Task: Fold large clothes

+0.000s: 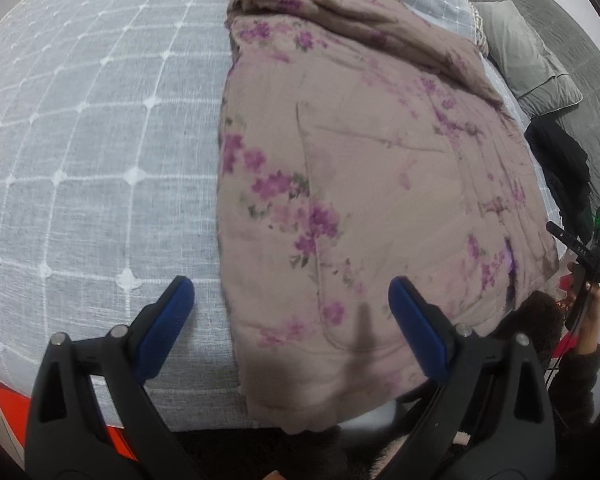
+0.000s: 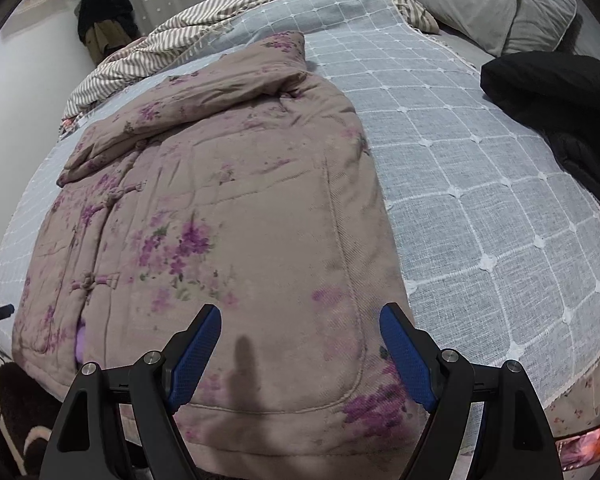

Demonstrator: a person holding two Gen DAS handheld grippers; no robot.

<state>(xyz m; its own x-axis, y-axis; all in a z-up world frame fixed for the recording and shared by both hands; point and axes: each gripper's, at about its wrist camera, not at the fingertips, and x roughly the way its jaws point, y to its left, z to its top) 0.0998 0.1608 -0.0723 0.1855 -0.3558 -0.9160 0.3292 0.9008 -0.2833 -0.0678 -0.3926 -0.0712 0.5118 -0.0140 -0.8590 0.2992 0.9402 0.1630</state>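
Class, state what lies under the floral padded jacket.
The floral padded jacket lies on the pale blue checked bedspread. Whatever sits beneath the jacket's middle is covered.

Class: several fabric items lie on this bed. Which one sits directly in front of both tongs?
The padded floral jacket, mauve with purple flowers and knot buttons. The black garment lies off to the side; the grey pillow and striped blanket lie farther back.
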